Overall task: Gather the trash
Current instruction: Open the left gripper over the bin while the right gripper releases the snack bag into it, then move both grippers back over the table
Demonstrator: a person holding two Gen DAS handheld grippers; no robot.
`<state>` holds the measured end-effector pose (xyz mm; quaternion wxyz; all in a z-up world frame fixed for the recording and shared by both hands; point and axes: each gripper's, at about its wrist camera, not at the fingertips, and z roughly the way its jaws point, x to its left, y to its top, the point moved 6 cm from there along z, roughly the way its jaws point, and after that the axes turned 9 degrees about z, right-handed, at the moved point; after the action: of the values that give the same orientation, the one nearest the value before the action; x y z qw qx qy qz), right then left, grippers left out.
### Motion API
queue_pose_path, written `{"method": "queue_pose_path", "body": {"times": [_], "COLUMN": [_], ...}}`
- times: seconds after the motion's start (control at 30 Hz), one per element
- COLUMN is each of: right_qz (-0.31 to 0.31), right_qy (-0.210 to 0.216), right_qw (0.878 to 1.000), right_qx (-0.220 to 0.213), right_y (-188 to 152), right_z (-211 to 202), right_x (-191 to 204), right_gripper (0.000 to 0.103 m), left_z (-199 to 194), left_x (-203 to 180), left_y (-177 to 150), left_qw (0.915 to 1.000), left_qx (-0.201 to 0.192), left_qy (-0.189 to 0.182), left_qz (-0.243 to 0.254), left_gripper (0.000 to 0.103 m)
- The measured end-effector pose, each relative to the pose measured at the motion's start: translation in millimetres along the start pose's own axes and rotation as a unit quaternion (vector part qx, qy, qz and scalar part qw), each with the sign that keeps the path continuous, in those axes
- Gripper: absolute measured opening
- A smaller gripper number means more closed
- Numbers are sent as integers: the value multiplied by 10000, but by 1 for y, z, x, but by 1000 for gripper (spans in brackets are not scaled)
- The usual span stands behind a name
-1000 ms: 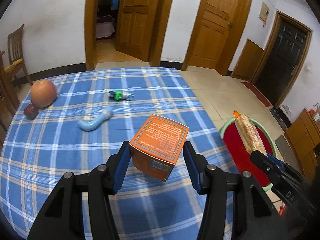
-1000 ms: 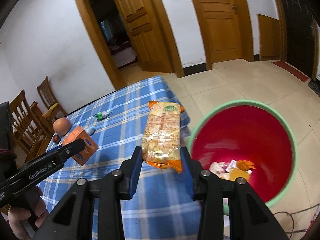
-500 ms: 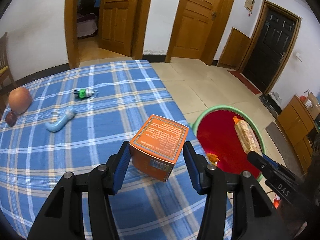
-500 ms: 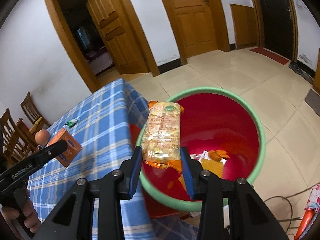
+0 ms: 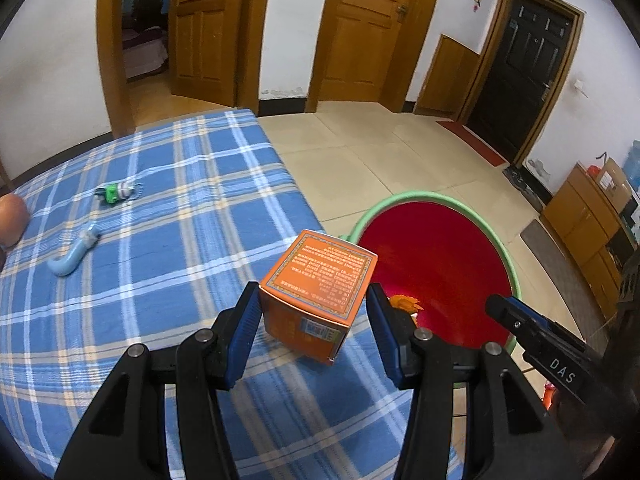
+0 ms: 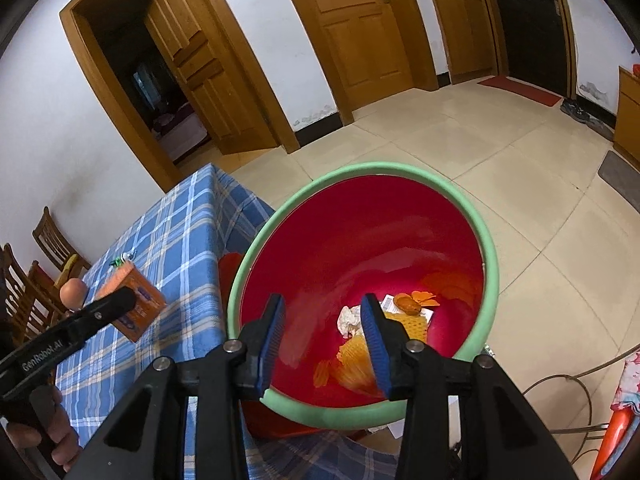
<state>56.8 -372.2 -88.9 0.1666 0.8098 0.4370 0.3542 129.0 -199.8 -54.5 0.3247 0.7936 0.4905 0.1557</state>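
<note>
The right gripper [image 6: 323,334] is seen with its jaws just opened and nothing between the blue pads, held over the green-rimmed red bin [image 6: 490,258] beside the table [image 5: 192,200]; a blurred yellow-orange snack packet [image 6: 352,362] is caught below the jaws, inside the bin, too smeared for its lie to be told. The left gripper [image 5: 314,318] is clamped on an orange box [image 5: 320,290], held above the table's right edge, just short of the bin's rim. The box is tilted, its printed face turned up and towards the camera, one corner pointing down at the cloth; it looks close to cubic, so no clear long axis can be given. Crumpled paper and orange scraps are already lying at the bottom of the bin. Still left on the checked cloth, at the far left, are a light-blue hooked piece [image 5: 74,254] and a small green-and-white item [image 5: 118,192]. The job is judged roughly half done, the box next to be dropped.
</note>
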Motion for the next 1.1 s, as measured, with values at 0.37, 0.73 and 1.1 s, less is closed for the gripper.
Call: {"method": "queue_pose_path", "body": {"times": [0.37, 0.73, 1.1], "right_qz": [241, 443, 355], "right_qy": [-65, -128, -74], "right_qw": [9996, 9988, 9992], "right_qx": [-114, -141, -152], "right_y": [7, 10, 9], "right_z": [-5, -6, -9], "right_x": [-20, -38, -28], "right_gripper": [46, 48, 55], "left_z": [24, 33, 22], "left_x": [-37, -59, -42], "left_y": [6, 12, 10], "left_qw": [9989, 9972, 9984], "left_qx": [102, 107, 39], "left_qy": [-329, -479, -381], "left_qz": [325, 558, 424], "left_gripper": [54, 59, 59]}}
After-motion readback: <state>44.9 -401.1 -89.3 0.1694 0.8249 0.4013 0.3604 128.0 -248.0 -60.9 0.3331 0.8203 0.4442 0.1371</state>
